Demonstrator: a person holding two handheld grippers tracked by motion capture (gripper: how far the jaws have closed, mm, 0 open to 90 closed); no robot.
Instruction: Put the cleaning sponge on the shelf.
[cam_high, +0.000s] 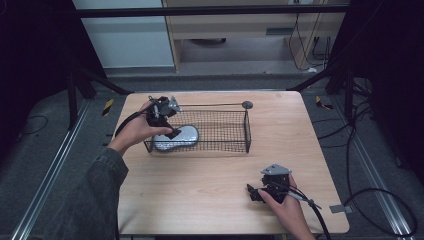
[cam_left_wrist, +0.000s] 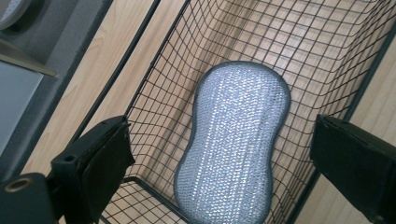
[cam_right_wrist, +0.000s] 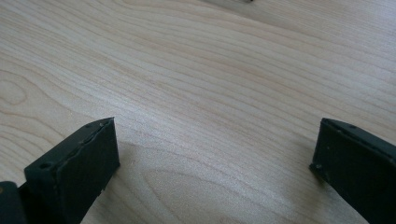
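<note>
A silver-grey, peanut-shaped scouring sponge (cam_high: 179, 137) lies flat on the floor of a black wire basket (cam_high: 225, 131), at its left end. My left gripper (cam_high: 171, 132) reaches down into that end from the left. In the left gripper view its jaws stand wide apart above the sponge (cam_left_wrist: 233, 144), one on each side, and neither pad touches it, so the left gripper (cam_left_wrist: 222, 123) is open. My right gripper (cam_high: 253, 193) rests low near the table's front right. It is open (cam_right_wrist: 215, 123), with bare wood between its jaws.
The basket sits on the far middle of a light wooden table (cam_high: 200, 190), and a long wire handle (cam_high: 220, 105) with a round end runs along its back rim. Cables trail from both grippers. Dark floor and rails surround the table.
</note>
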